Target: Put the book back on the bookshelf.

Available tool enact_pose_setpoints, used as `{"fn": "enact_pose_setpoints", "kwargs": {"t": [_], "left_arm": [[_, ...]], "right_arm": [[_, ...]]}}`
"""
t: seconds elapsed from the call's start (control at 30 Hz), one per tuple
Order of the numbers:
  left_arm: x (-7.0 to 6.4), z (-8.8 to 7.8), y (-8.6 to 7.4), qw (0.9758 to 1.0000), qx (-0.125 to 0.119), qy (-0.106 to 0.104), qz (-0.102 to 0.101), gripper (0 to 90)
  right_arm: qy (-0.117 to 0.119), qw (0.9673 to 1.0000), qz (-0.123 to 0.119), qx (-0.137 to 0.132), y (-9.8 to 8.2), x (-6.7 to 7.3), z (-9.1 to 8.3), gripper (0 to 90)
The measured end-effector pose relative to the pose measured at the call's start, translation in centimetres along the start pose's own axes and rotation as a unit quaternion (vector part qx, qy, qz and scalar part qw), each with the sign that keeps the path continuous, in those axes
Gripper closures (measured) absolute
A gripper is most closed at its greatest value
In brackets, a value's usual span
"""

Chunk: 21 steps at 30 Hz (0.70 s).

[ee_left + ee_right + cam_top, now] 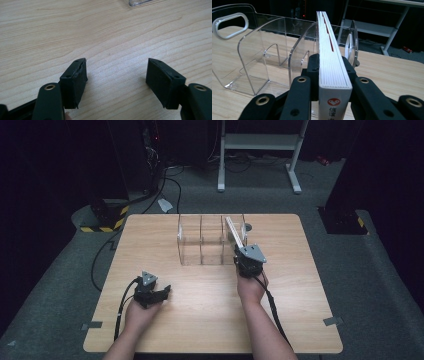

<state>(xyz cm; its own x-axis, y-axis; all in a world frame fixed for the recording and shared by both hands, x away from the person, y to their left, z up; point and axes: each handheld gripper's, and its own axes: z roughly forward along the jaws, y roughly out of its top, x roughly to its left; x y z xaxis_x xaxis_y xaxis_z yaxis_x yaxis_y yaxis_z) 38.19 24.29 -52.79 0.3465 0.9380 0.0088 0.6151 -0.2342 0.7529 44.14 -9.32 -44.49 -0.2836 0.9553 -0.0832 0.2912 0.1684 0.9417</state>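
Observation:
A clear acrylic rack (205,240) with upright dividers stands at the middle of the wooden table (165,315). My right gripper (242,251) is shut on a white book (235,232), held upright on its edge and reaching into the rack's rightmost slot. In the right gripper view the book (332,67) sits pinched between both black jaws, its page edges up, between two clear dividers (297,57). My left gripper (162,292) rests open on the table at the front left. Its jaws stand wide apart over bare wood (116,75) with nothing between them.
A small grey round thing (247,227) lies on the table behind the rack. A white metal stand (260,150) and cables lie on the floor beyond the table. Grey tape marks (332,321) stick at the table's front corners.

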Motion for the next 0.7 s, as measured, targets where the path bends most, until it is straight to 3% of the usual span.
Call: {"fn": "enact_pose_setpoints", "kwargs": {"t": [0.4,0.7], "left_arm": [[0.0,0.0,0.0,1.0000,-0.001,0.001,0.005,33.8],[0.0,0.0,0.0,1.0000,-0.001,-0.001,0.004,33.8]], "right_arm": [[-0.016,0.9998,-0.001,0.009,-0.5,0.1,1.6,75.8],[-0.015,0.9998,0.005,0.009,-0.7,0.1,2.0,75.7]]}}
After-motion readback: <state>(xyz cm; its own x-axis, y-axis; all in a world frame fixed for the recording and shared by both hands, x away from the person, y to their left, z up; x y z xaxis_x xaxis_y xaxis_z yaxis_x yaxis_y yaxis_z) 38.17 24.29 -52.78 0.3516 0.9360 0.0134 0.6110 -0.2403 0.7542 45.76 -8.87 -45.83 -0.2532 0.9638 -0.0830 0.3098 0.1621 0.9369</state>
